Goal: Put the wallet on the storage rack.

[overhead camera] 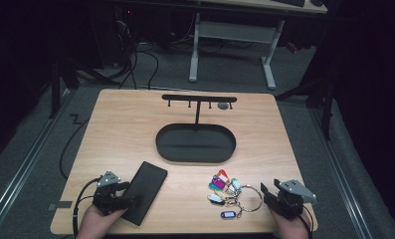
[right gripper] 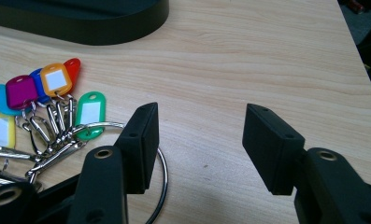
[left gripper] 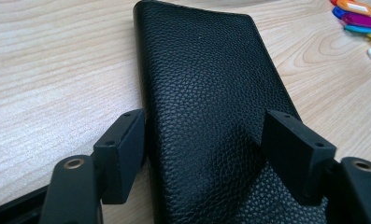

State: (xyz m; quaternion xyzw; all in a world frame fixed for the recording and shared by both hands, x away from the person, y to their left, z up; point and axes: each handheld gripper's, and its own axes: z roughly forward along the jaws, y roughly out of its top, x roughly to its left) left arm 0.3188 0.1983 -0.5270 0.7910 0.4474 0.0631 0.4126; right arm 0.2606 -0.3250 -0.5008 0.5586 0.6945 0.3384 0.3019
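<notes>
A black grained-leather wallet (overhead camera: 144,191) (left gripper: 206,93) lies flat near the table's front left. My left gripper (overhead camera: 130,199) (left gripper: 206,149) straddles its near end. One pad sits at the wallet's left edge and the other over its right edge, with no clear squeeze showing. A bunch of coloured key tags (overhead camera: 224,189) (right gripper: 52,93) on a large metal ring (overhead camera: 250,198) (right gripper: 162,172) lies at the front right. My right gripper (overhead camera: 269,190) (right gripper: 199,140) stands open just right of the bunch. Bare wood shows between its jaws, and the ring passes under its left jaw.
A black stand rises mid-table, with an oval base tray (overhead camera: 195,143) (right gripper: 80,21) and a T-bar with small hooks (overhead camera: 199,98). The table's front edge runs close under both hands. A white desk frame (overhead camera: 235,35) stands on the floor beyond.
</notes>
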